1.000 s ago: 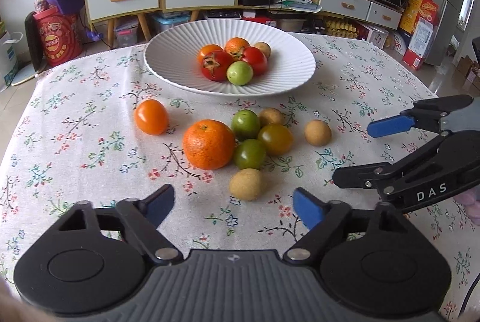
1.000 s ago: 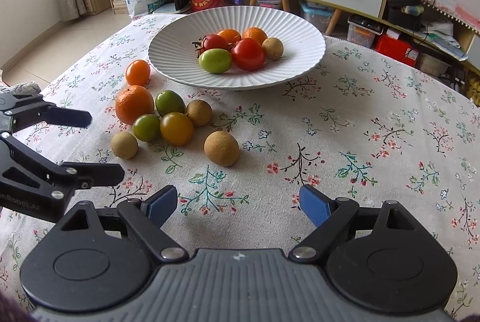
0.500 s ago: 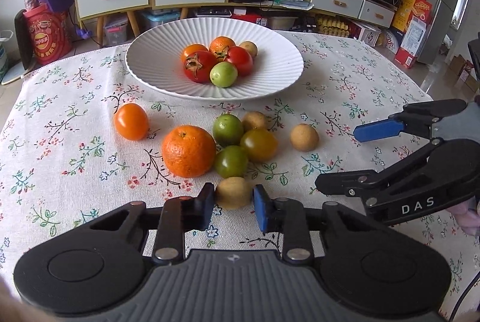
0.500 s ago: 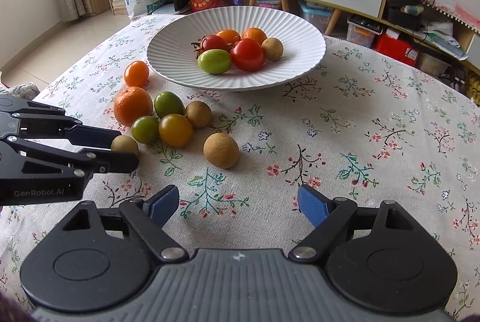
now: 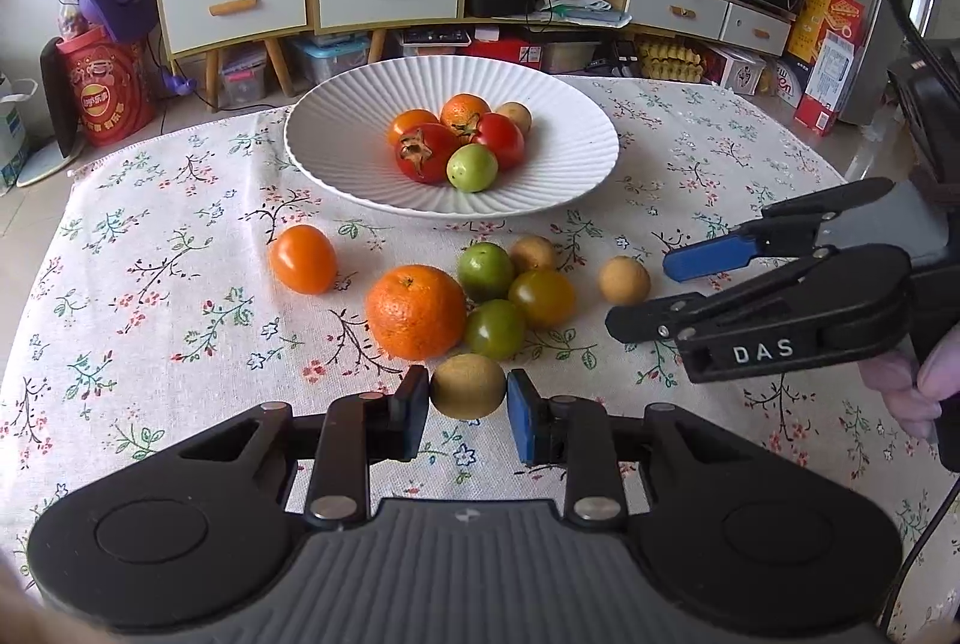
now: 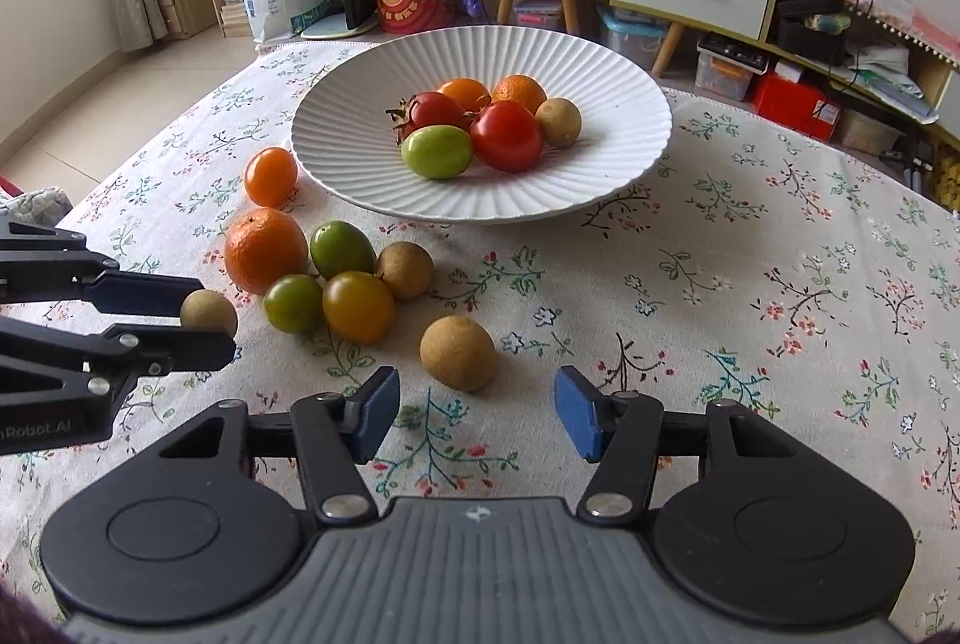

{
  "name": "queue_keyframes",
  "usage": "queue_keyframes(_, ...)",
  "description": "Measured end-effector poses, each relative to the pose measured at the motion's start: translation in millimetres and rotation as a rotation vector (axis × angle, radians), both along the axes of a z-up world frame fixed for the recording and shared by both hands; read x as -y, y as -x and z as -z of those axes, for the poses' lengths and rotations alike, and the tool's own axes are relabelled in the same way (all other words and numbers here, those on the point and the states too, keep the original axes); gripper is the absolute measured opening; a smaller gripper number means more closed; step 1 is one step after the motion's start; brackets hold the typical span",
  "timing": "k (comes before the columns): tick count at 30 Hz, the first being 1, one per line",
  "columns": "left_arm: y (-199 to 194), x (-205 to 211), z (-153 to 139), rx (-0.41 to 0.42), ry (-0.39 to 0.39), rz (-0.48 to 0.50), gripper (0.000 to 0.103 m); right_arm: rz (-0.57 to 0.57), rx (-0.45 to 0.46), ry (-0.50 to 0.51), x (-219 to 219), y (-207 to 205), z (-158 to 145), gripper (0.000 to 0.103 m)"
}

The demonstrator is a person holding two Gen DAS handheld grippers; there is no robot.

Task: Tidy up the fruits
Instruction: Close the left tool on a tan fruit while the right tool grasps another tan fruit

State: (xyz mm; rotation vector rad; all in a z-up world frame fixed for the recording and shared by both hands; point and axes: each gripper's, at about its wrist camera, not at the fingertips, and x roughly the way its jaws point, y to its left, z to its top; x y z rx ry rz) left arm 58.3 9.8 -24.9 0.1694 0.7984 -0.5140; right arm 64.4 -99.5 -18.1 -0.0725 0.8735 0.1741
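The left gripper (image 5: 468, 395) was clamped on a small, round, tan-brown fruit (image 5: 468, 386) at the lower centre of its wrist view, both blue pads pressed against the fruit's sides. The fruit sat just below the large orange (image 5: 416, 311) and a small green tomato (image 5: 495, 328), near enough that a careless lift might have nudged either one and set it rolling across the floral tablecloth (image 5: 150, 296).

The grip looked to be on the fruit's near half rather than across its widest part, so I judged that it could have squirted forward out of the pads once raised.

The right gripper (image 6: 477, 413) was closing, its jaws roughly half shut, with nothing between them. A second tan-brown round fruit (image 6: 458, 353) lay just ahead of the fingertips, in the lower middle of that view. If the jaws finished closing before the gripper moved forward, the pads would likely have met in front of the fruit or clipped its near edge and pushed it away.

The white ribbed ceramic bowl (image 6: 600, 188), in the upper centre of both views, already held several tomatoes and small fruits heaped at its middle. A fruit dropped from too high might have bounced off that heap or rolled over the shallow rim.
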Motion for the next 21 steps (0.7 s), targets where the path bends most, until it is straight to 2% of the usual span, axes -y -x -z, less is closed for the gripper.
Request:
queue_keyframes(17,0.4,-7.1,-2.0,0.005,0.009,-0.007,0.020,-0.020,0.029,0.040,-8.6,-2.6,-1.2,0.025)
queue_keyframes(21,0.4,-6.6,-2.0,0.005,0.008,-0.007,0.020,-0.025,0.029,0.030,-6.6,-2.3,-1.7,0.025)
